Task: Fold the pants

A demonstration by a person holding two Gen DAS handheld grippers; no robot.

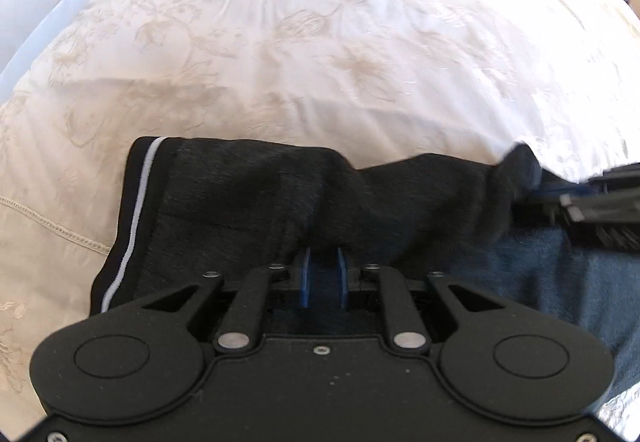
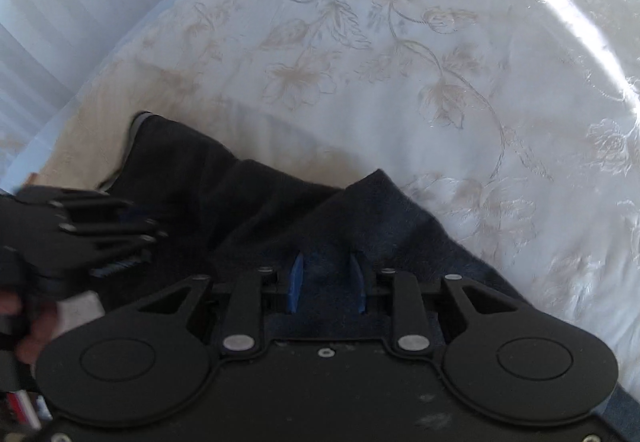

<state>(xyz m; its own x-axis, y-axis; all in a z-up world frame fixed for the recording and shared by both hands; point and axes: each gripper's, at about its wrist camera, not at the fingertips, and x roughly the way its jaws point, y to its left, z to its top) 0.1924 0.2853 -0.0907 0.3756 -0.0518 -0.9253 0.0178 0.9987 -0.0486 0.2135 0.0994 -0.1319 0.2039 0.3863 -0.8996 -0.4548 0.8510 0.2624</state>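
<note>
The bed, under a pale flowered cover, is filling both views, and the pants are lying across its near edge, dark grey with a white side stripe showing at their left end. Judging from how they lie, a fold is under way: the cloth is bunched and ridged along its far edge, and one corner is standing up in a peak just ahead of the right gripper. Both tools are pointing steeply down onto the fabric. The left gripper is sitting at the middle of the garment with its blue fingers close together and dark cloth lying between them; whether the pads are actually pinching that cloth I cannot tell. The right one is standing wider, blue fingers apart with fabric in the gap, and I cannot tell a firm grip there either. The next move, I judge, is calling for both to take a sure hold of the same edge and carry it over level, so the layers meet squarely. Nothing is blocking the way on the cover beyond; the risk is the two tools crowding each other, since they are working near together, and the loose peak slipping free. A hand is showing at the left edge of the right view.
</note>
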